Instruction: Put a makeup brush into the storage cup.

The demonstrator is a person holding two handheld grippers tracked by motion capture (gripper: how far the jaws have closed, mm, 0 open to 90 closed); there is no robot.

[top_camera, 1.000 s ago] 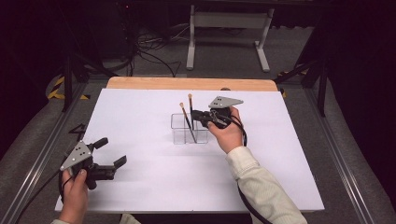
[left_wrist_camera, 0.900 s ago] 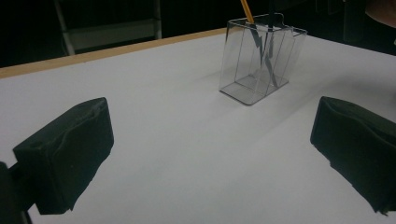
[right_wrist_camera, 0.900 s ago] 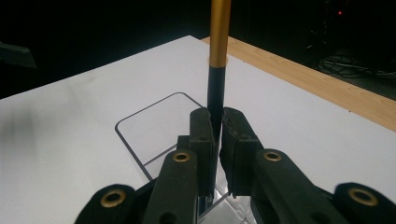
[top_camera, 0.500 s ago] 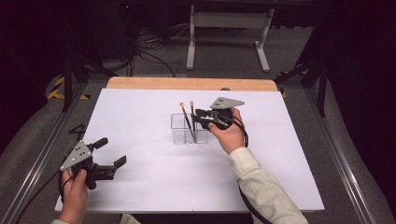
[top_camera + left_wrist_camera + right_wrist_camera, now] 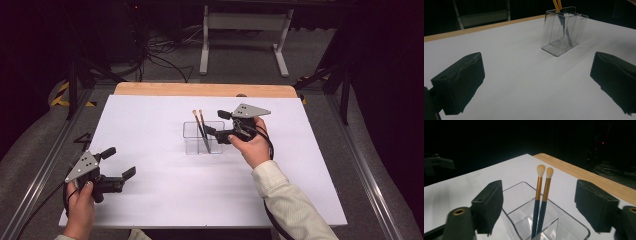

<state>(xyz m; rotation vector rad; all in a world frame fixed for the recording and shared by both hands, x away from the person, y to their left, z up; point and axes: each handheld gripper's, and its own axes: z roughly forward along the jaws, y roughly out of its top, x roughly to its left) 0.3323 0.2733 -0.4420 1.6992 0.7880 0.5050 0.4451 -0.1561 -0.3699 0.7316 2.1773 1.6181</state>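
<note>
Right tongs (image 5: 537, 207) just opened, pads clear of 2 brushes (image 5: 541, 195) standing between them in clear box (image 5: 203, 137). Left tongs (image 5: 117, 164) open, empty, well apart.

The right tool (image 5: 216, 123), held near the centre with its jaws pointing toward 9 o'clock, has just been opening its 2 jaws and presses on nothing. The left tool (image 5: 119, 162), at 8 o'clock, gapes wide toward 3 o'clock.
</note>
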